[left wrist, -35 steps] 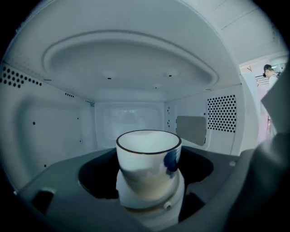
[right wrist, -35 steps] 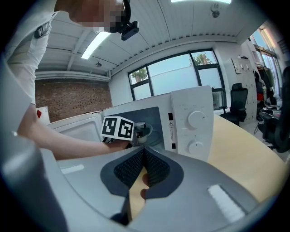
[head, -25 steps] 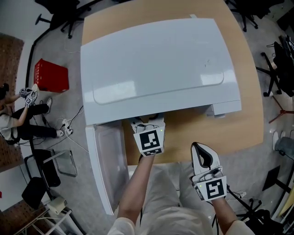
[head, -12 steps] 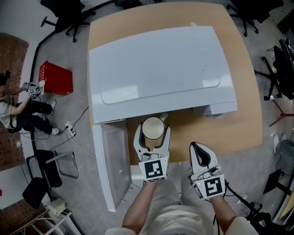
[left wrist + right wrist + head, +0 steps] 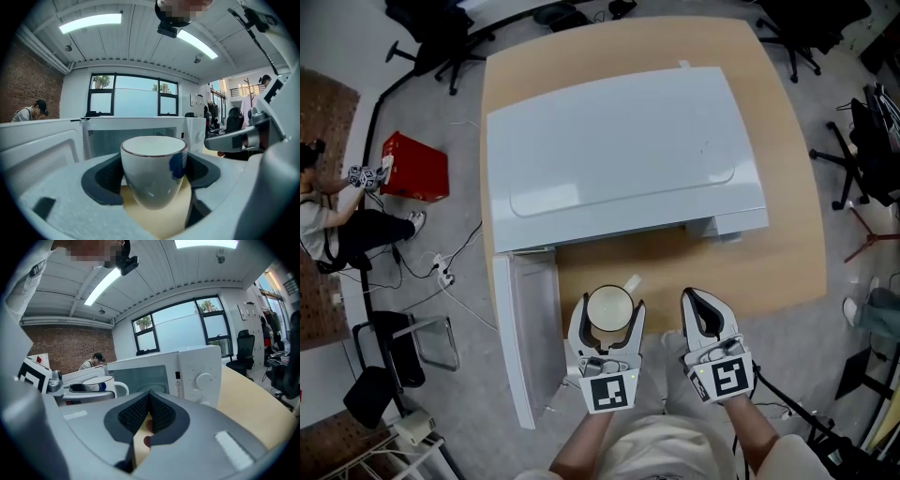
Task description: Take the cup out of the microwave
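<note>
My left fingers (image 5: 101,180) pinch the cup (image 5: 153,171), held clear of the microwave (image 5: 619,155), my right fingers (image 5: 161,416) pressed together, empty; only setting it down seems left.

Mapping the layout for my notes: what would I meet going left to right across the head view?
First the red crate, then the open microwave door, the cup, the right gripper.

White cup (image 5: 153,173) upright, clamped in the left hand-held gripper (image 5: 608,311), before the open-doored microwave (image 5: 619,155).
</note>
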Demonstrator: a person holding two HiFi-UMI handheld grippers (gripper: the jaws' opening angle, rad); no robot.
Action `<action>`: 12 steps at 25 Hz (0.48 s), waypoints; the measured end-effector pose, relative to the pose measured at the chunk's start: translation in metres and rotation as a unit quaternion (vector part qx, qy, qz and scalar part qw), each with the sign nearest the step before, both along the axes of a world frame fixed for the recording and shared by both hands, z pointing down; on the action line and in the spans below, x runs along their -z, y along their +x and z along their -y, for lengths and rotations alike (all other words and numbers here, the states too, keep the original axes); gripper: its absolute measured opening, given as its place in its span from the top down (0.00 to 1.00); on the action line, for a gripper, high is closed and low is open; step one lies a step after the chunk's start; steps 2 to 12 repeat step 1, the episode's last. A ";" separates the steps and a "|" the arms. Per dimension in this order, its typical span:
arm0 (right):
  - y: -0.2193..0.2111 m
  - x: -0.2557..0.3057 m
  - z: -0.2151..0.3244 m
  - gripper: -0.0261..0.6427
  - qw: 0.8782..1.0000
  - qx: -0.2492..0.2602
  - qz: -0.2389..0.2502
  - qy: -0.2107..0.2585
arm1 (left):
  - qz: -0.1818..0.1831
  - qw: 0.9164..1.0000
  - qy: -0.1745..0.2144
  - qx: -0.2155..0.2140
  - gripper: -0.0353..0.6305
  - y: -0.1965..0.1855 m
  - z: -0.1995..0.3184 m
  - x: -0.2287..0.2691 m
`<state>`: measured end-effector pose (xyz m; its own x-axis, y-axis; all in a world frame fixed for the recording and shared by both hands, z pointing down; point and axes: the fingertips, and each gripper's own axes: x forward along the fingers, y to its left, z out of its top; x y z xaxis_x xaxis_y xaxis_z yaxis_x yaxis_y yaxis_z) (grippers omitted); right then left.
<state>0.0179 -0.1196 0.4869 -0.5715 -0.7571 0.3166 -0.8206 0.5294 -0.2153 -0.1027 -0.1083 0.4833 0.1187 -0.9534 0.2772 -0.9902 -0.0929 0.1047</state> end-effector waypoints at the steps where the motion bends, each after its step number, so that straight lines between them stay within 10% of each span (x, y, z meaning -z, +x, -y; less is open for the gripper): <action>1: 0.000 0.001 0.001 0.95 1.000 -0.001 0.001 0.002 | 0.002 1.000 -0.001 -0.002 0.37 0.000 -0.003 0.003; 12: 0.000 0.001 0.001 0.95 1.000 -0.001 0.001 0.002 | 0.002 1.000 -0.001 -0.002 0.37 0.000 -0.003 0.003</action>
